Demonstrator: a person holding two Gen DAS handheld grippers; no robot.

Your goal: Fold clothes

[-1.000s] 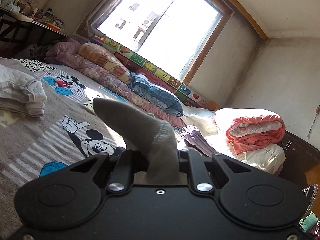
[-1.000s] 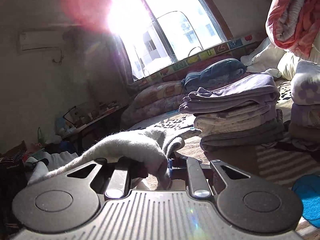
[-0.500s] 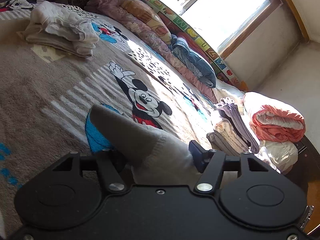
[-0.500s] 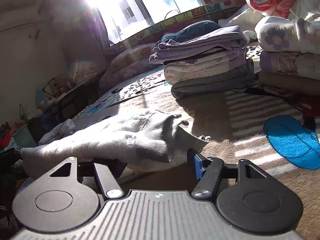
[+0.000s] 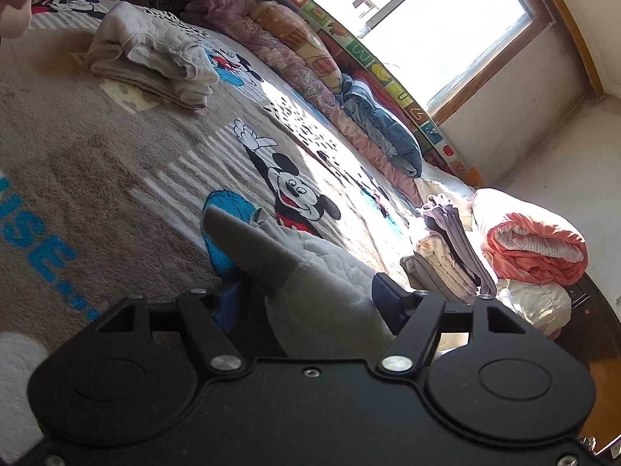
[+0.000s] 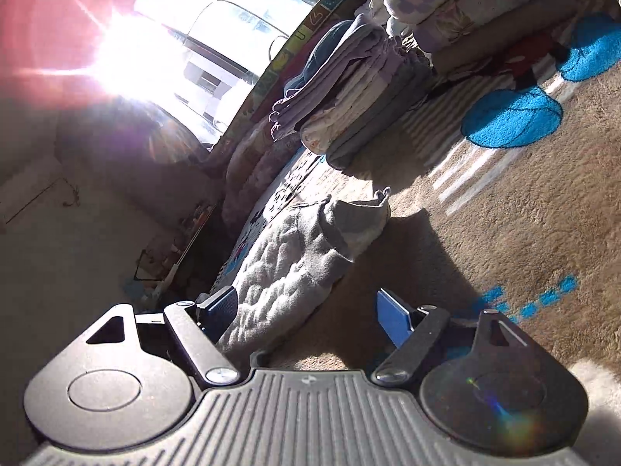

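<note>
Grey garment (image 6: 295,268) lies in a loose, bunched strip on the cartoon blanket (image 5: 97,178) that covers the bed, between the two tools. Left tongs (image 5: 306,299) stand wide, with a grey cuff or corner of the garment rising between the fingers; no pad appears to press it, so it seems to rest there rather than be gripped. Right tongs (image 6: 306,306) also stand wide, the garment's near end lying against the left-hand pad and clear of the other. Judged from this, one piece is laid down part-way through folding: it is gathered lengthwise but not yet flat or squared, and it has not been added to a stack. Finished work shows as a stack of folded clothes (image 6: 357,97) beyond the garment and a folded white pile (image 5: 151,66) farther up the bed.

Open room: a broad bare stretch of blanket lies between the garment and the white pile, and more to the right-hand side in the right wrist view. Limits: the stack stands near the garment's far end, rolled quilts (image 5: 531,244) crowd the far corner, and pillows (image 5: 295,54) line the window side. The bed's near edge is out of view.
</note>
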